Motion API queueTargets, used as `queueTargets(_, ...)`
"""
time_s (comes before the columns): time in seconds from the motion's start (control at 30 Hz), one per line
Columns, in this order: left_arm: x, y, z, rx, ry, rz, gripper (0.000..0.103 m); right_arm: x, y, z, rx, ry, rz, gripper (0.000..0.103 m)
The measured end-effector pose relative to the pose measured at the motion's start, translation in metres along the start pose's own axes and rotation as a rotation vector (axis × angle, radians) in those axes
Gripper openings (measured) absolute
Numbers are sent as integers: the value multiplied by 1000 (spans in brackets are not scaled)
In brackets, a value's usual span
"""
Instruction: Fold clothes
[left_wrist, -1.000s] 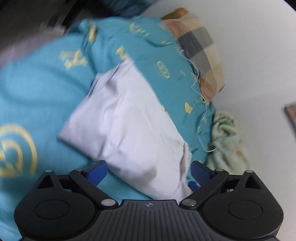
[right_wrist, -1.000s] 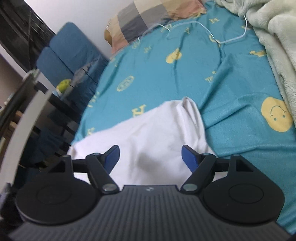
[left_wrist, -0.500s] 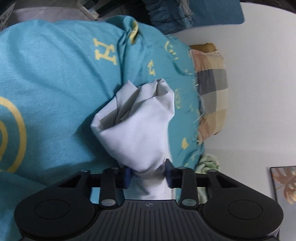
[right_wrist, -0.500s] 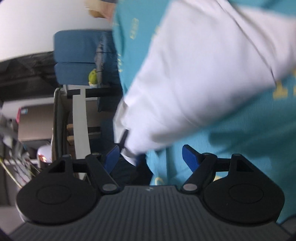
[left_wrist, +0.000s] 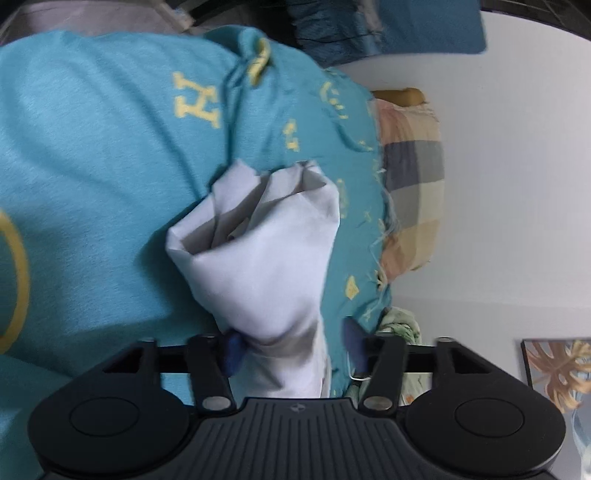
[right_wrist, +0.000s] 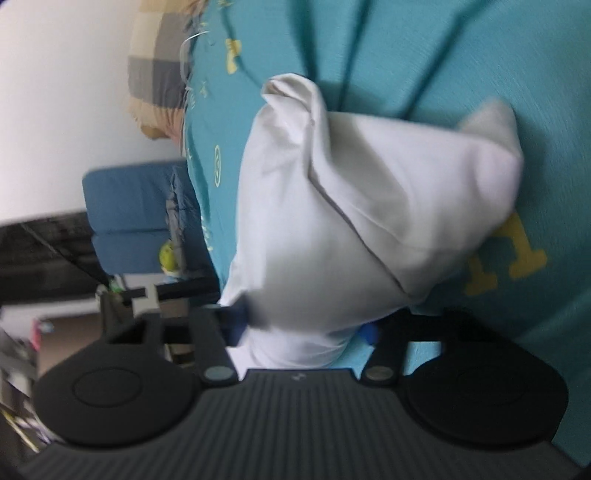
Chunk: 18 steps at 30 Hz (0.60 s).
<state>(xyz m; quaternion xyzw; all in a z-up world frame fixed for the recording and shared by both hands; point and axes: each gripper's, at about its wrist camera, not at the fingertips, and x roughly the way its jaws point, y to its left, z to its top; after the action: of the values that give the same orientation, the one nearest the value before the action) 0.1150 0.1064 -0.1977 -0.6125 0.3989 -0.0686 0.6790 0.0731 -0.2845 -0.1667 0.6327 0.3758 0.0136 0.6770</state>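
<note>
Left gripper (left_wrist: 291, 345): jaws partly open, just been opening. White garment (left_wrist: 266, 258) runs between the blue pads; the 9 o'clock pad touches the cloth, the 3 o'clock pad stands clear with teal showing in the gap, so no clamp. From the jaws the cloth fans out toward 12 o'clock in a bunched, folded-over wad, lying on the teal bedsheet (left_wrist: 92, 166) with yellow print. Checked pillow (left_wrist: 410, 177) at 2 o'clock of the garment, against the white wall (left_wrist: 517, 166).

Right gripper (right_wrist: 306, 328): jaws narrower, just been closing, both pads pressed into the white garment's (right_wrist: 354, 206) bunched end, cloth pinched between them. The rest billows toward 1 o'clock over the bedsheet (right_wrist: 461, 55). Frame blurred. Blue chair (right_wrist: 129, 214) at 9 o'clock, pillow (right_wrist: 159, 66) at 11 o'clock.
</note>
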Motion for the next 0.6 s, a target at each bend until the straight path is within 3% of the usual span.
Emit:
queueTargets(0.07, 2, 7, 3, -28, 0, 13, 66, -3, 2, -2, -32, -9, -7, 31)
queueTargets(0.17, 3, 15, 7, -68, -15, -4, 61, -9, 4, -5, -85, -22, -19, 26)
queueTargets(0.23, 1, 14, 9, -52, -25, 5, 34, -15, 8, -7, -112, -28, -19, 23)
queueTargets(0.33, -7, 10, 9, -44, -26, 4, 26, -25, 18, -4, -143, -51, -2, 22)
queueTargets(0.47, -24, -16, 1, -19, -35, -24, 24, -50, 34, -12, -140, -88, 34, 22)
queueTargets(0.6, -38, -71, -23, 62, -8, -69, 24, -97, 48, -11, -115, -131, 103, 22)
